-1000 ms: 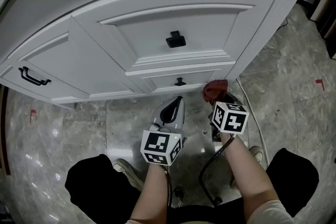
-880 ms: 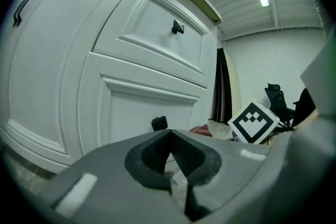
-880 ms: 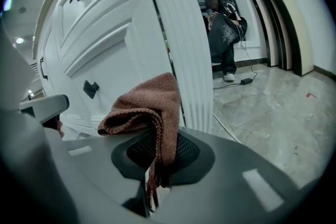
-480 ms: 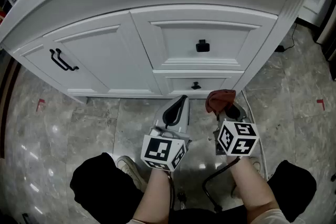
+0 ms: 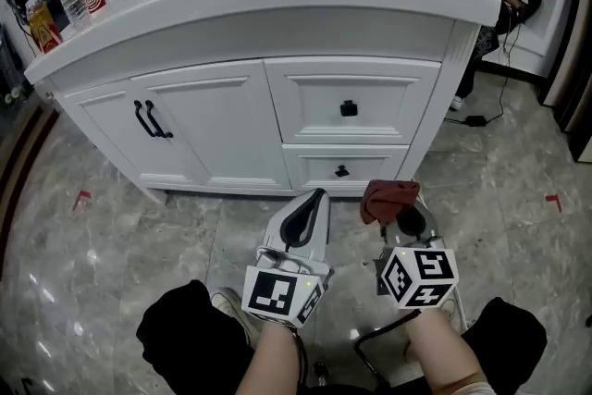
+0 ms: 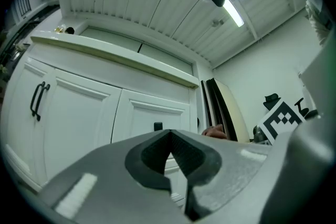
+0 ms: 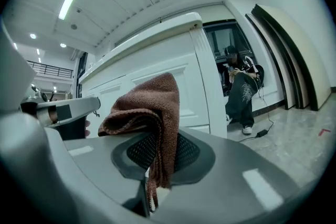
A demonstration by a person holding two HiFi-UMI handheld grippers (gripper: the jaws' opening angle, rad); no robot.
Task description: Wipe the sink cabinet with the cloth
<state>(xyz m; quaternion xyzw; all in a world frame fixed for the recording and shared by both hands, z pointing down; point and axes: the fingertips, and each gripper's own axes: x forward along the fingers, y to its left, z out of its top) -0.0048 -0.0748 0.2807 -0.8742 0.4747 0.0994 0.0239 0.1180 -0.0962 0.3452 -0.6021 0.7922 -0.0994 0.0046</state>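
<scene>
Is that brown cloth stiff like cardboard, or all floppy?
Probably floppy: the cloth folds and droops where the right gripper pinches it. Likely light too, since one pinch holds it. Its fuzzy weave probably won't slip.

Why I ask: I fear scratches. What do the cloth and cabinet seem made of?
Cloth: soft brown knit or terry fabric, matte; nubby weave, limp folds. Cabinet: probably painted wood or board, smooth white satin; moulded panels. Handles: black, likely metal.

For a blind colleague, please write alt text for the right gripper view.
The right gripper is shut on a folded brown cloth that sticks up between its grey jaws. Behind it stands the white sink cabinet; farther back, a person sits.
</scene>
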